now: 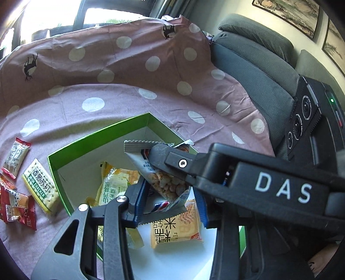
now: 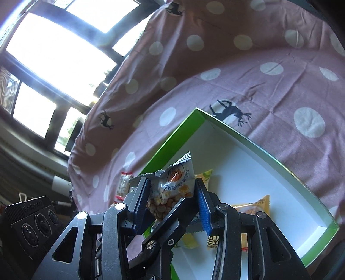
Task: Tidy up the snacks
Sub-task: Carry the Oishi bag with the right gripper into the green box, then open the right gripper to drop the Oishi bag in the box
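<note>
Both the left hand-held gripper [image 1: 170, 206] and right hand-held gripper [image 2: 172, 200] pinch one nut packet [image 1: 163, 178] over the box [image 1: 103, 137] below; let go low, onto bare floor beside the packets.

Pink dotted cloth [image 1: 112, 129] under green box [image 1: 103, 131], cracker packet [image 1: 41, 187], red snack packets [image 1: 18, 210].

I saw a pink sheet [image 1: 120, 101] with pale dots and black deer spread under everything and draped up behind. A grey sofa [image 1: 265, 71] stood along its right edge, with framed landscape paintings [image 1: 289, 10] on the wall above. In my right view, bright windows [image 2: 56, 56] with dark frames glared.
</note>
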Tool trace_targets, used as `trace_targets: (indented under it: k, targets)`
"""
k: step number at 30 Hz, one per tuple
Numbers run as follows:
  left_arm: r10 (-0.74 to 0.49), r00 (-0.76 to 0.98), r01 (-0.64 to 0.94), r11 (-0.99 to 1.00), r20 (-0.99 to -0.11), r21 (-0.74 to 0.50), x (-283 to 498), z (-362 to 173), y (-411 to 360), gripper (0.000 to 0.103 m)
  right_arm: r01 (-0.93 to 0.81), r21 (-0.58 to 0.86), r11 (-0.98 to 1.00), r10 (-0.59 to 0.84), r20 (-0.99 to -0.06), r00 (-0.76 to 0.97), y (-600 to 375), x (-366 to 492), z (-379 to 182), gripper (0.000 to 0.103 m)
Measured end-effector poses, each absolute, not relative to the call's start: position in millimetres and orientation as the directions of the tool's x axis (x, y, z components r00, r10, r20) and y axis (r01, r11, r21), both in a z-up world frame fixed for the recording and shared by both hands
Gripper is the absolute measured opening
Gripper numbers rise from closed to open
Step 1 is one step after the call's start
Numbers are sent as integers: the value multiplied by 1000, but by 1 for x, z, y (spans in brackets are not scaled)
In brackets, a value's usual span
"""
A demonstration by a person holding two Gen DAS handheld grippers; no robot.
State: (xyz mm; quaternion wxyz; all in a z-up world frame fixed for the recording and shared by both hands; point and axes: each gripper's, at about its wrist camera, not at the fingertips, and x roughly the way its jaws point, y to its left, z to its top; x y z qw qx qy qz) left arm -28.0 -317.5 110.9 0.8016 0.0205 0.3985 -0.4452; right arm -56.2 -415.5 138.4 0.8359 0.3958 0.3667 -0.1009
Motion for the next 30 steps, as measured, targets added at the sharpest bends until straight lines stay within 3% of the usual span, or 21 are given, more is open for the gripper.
trace_targets:
  k: [30]
  targets:
    - [-621, 223, 692, 644, -752, -326, -15, 77, -335, 37, 629, 521, 577, 102, -810, 578, -439, -52, 102, 45]
